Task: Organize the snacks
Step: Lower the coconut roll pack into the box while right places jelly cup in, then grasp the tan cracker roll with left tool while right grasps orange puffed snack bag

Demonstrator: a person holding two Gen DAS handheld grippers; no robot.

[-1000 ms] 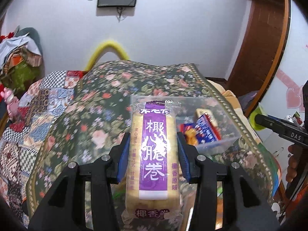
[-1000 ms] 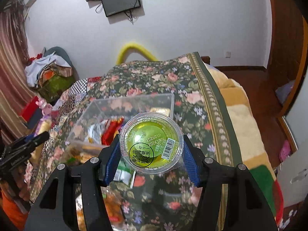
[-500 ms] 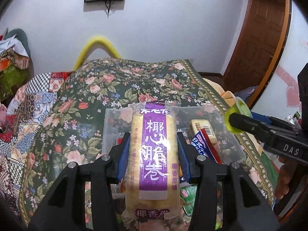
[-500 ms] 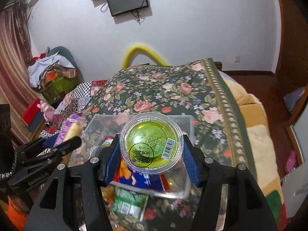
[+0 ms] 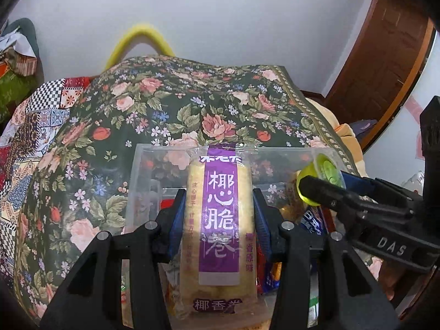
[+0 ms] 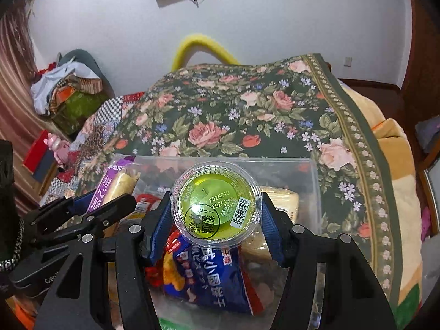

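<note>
My left gripper point(image 5: 219, 214) is shut on a long purple-and-yellow roll snack pack point(image 5: 220, 220), held lengthwise above the clear plastic bin point(image 5: 143, 165). My right gripper point(image 6: 216, 217) is shut on a green jelly cup point(image 6: 216, 203) with a barcode lid, hanging over the same clear bin point(image 6: 310, 170). In the left wrist view the right gripper point(image 5: 324, 184) and its jelly cup point(image 5: 327, 170) come in from the right. In the right wrist view the left gripper point(image 6: 107, 206) with the purple pack point(image 6: 115, 184) shows at the left. A blue snack bag point(image 6: 209, 277) lies inside the bin.
The bin sits on a dark floral bedspread point(image 5: 192, 104) with a patchwork quilt point(image 5: 33, 126) at its left. More packets lie in and in front of the bin. A yellow hoop point(image 6: 200, 46) leans on the white wall; clothes point(image 6: 66, 88) pile at the left.
Both grippers have moved forward and down toward the bin, which now lies right below them. The right gripper has come much closer to the left one. Both grips are unchanged.
</note>
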